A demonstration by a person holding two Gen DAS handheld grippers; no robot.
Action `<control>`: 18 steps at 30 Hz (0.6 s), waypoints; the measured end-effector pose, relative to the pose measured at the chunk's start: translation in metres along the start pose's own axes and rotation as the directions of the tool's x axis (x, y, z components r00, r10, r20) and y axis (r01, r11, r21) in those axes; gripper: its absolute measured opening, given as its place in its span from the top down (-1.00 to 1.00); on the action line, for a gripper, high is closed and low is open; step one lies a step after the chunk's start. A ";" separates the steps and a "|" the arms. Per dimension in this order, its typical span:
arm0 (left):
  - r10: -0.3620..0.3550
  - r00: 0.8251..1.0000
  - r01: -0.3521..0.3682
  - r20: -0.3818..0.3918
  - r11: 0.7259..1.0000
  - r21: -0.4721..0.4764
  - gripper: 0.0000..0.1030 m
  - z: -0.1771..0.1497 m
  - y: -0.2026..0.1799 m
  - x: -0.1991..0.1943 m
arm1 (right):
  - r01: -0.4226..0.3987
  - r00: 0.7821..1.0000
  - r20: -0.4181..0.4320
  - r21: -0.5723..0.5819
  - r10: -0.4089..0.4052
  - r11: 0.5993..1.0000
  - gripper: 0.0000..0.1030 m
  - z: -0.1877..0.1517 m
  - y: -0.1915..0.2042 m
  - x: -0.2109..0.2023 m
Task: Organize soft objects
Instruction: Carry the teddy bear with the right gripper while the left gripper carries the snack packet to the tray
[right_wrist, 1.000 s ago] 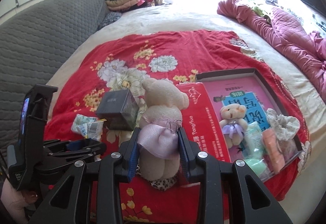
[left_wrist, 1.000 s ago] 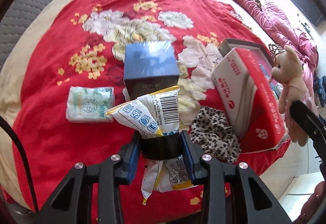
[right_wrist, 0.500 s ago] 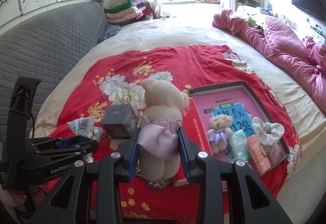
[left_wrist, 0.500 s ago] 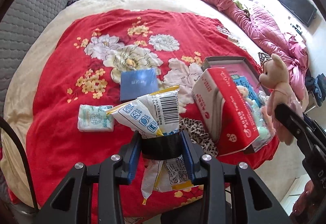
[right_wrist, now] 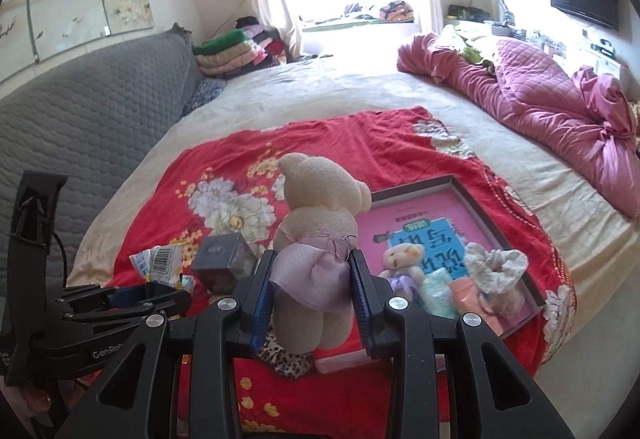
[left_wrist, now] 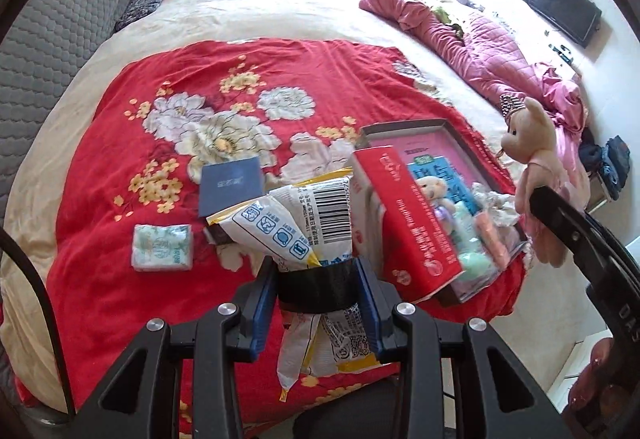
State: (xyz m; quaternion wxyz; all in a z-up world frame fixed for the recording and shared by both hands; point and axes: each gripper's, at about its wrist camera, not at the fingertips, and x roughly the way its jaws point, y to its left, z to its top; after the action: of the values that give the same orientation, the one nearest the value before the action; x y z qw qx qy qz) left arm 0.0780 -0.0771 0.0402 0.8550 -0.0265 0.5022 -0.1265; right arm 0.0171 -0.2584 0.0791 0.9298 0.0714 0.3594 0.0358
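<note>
My right tongs (right_wrist: 311,293) clamp the cream plush bear in a lilac skirt (right_wrist: 316,239) upright, head up. My left tongs (left_wrist: 318,289) pinch a crumpled white-and-yellow wipes packet (left_wrist: 296,223) (barcode up) above the red floral blanket (left_wrist: 120,167) on the bed.

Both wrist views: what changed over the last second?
Both claws lifted away from the red blanket, which shrinks in both views. Left claw stays shut on the wipes packet, right claw on the teddy bear. Box contents unchanged.

Bed (left_wrist: 280,11) — red floral blanket (left_wrist: 100,271)
</note>
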 end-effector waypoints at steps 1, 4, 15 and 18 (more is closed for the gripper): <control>-0.004 1.000 0.004 0.002 1.000 0.006 0.26 0.000 -0.004 -0.001 | 0.001 1.000 0.002 0.005 -0.001 1.000 0.31 0.000 -0.003 -0.001; -0.015 1.000 0.015 0.006 1.000 0.024 0.26 0.003 -0.014 -0.002 | 0.014 1.000 0.012 0.020 -0.015 1.000 0.30 0.003 -0.013 -0.004; -0.041 0.999 0.040 0.019 0.997 0.071 0.26 0.010 -0.046 -0.005 | 0.068 0.997 0.041 0.067 -0.071 0.995 0.30 0.006 -0.046 -0.023; -0.051 0.999 0.049 0.016 0.995 0.084 0.26 0.011 -0.053 -0.004 | 0.085 0.994 0.055 0.084 -0.089 0.993 0.30 0.007 -0.058 -0.029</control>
State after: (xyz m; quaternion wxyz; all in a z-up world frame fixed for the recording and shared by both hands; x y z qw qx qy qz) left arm 0.0759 -0.1286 0.0581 0.8564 -0.0043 0.4880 -0.1686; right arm 0.0013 -0.3197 0.0937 0.9369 0.0945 0.3358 -0.0215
